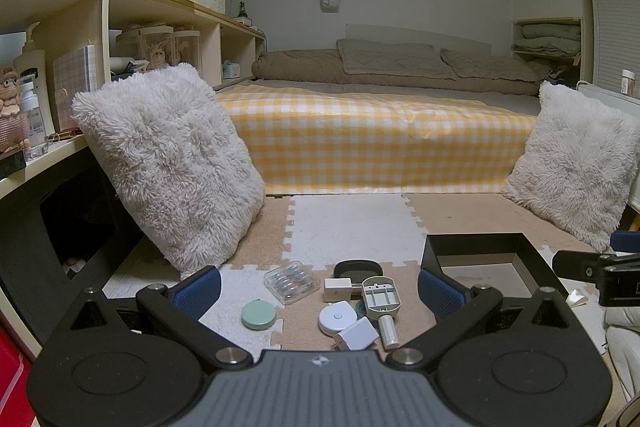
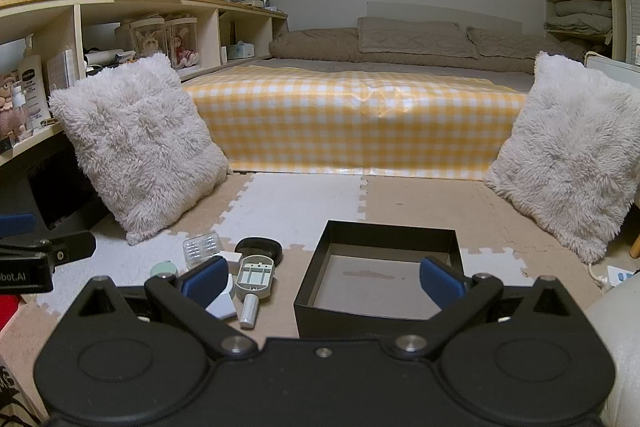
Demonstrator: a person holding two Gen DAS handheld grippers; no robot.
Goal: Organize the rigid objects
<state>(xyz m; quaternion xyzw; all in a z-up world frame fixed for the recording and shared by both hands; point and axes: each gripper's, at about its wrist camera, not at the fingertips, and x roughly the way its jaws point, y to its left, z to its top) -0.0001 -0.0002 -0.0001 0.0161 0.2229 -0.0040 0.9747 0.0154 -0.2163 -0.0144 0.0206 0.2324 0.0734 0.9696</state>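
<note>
- Start of sorting, I judge: small items (image 1: 344, 303) lie clustered on the floor mat, just left of the empty black box (image 2: 380, 267).
- Left gripper (image 1: 320, 287) and right gripper (image 2: 324, 279): jaws wide apart, holding nothing.
- Next: close on 1 item, carry it into the box.

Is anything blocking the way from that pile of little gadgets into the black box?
Nothing visible does. The small items lie on bare foam mat just left of the open black box, which holds nothing. Both the left tool and right tool hover open, holding nothing.
</note>
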